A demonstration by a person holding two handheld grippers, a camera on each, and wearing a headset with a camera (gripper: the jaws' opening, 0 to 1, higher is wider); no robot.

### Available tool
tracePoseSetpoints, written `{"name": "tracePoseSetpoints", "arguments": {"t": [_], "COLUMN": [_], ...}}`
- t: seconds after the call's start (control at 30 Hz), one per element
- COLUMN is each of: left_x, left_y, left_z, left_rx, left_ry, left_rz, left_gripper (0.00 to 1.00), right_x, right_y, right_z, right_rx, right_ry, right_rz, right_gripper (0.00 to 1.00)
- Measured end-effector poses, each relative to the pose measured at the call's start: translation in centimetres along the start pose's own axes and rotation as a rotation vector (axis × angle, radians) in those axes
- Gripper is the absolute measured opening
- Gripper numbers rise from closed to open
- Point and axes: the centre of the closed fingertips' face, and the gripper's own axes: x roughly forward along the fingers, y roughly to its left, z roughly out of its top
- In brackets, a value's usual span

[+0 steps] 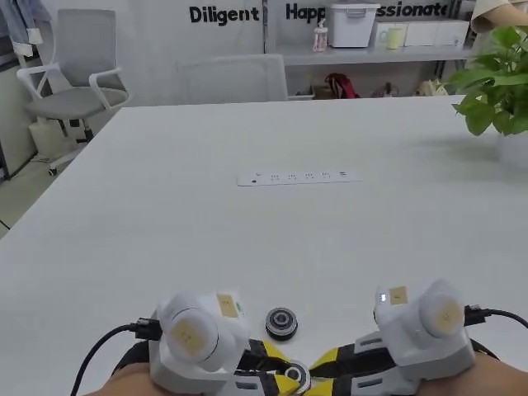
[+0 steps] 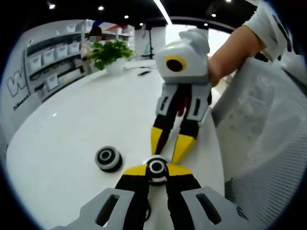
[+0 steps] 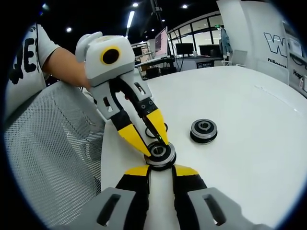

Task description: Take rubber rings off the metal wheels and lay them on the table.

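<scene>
WORKBENCH: At the near edge of a broad white tabletop (image 1: 247,239), two white-bodied grippers with black, yellow-tipped jaws meet head-on over one small part. The left gripper (image 2: 156,170) reaches in from the person's left. Its jaws pinch either side of a small round metal wheel (image 2: 157,167), which lies flat, axle pointing up, directly between the two tools. The right gripper (image 3: 161,170) comes in from the opposite side. Its jaws stand slightly parted with their tips at the wheel's rim, and it cannot be told whether they have bitten on the black rubber ring (image 3: 171,157) around that rim. Both grippers are equally close to the part, so the coming move looks to turn on this opposition: one side steadies the metal while the other peels the ring off along the axle, upward and away. A second metal wheel (image 1: 281,322), its dark ring apparently in place, sits untouched just beyond the jaws, further onto the tabletop.
</scene>
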Motion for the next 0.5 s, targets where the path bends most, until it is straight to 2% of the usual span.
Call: {"name": "tracePoseSetpoints", "arguments": {"t": [0.2,0.23,0.33,0.5], "left_x": [-0.01,-0.02,-0.05,-0.07], "left_y": [0.04,0.04,0.05,0.06], "left_z": [-0.03,-0.02,0.01,-0.01], "left_rx": [0.007,0.007,0.002,0.006], "left_ry": [-0.001,-0.002,-0.004,-0.002], "left_rz": [0.011,0.012,0.015,0.021], "left_gripper": [0.14,0.14,0.14,0.14], "right_x": [-0.11,-0.16,-0.18,-0.14], "right_y": [-0.02,-0.26,-0.34,-0.32], "right_z": [-0.09,-0.24,-0.25,-0.30], "right_rx": [0.011,0.007,0.021,0.031], "right_ry": [0.001,0.010,0.008,0.016], "right_rz": [0.002,-0.011,-0.007,-0.015], "right_gripper": [0.12,0.09,0.03,0.01]}}
